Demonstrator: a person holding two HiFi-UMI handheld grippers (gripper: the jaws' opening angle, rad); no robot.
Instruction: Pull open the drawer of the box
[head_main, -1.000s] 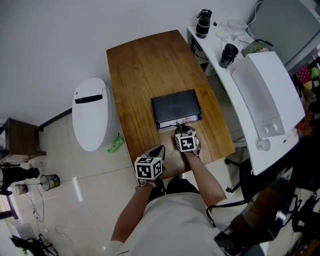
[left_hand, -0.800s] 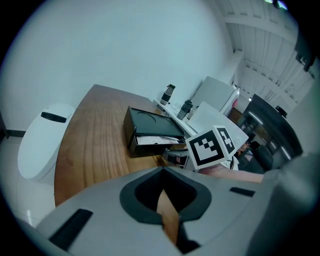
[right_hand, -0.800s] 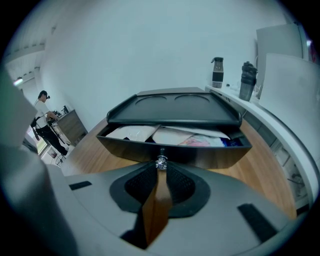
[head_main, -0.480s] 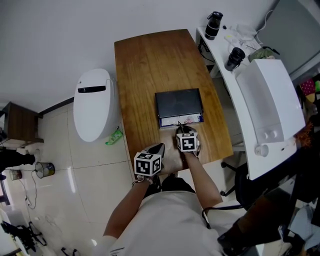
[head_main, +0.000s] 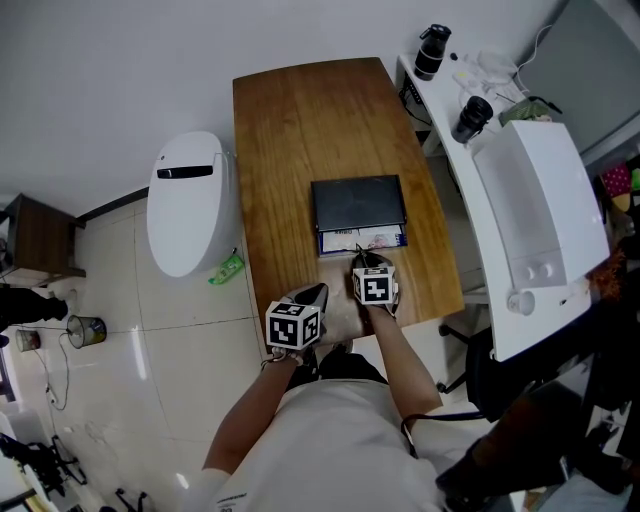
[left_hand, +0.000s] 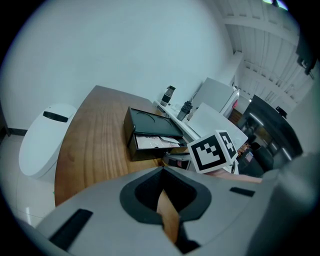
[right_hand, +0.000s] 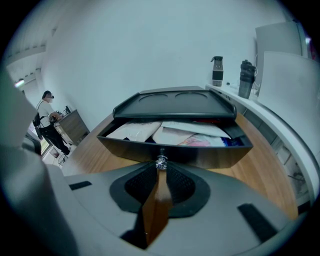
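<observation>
step: mid-pull, I'd say. The right gripper (right_hand: 160, 169) is clamped on the little knob (right_hand: 161, 161) of the drawer (right_hand: 175, 152)
next: probably a straight pull away from the box (head_main: 358, 203), level
drawer: dark, partway out of the box's near side, papers inside
left gripper (left_hand: 162, 192): jaws together, empty, hanging back from the box
box: middle of the counter (head_main: 290, 140)

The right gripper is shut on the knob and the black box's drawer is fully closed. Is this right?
No: the drawer is partly open, with papers showing; the right gripper view shows it. The right gripper is shut on the knob.
</observation>
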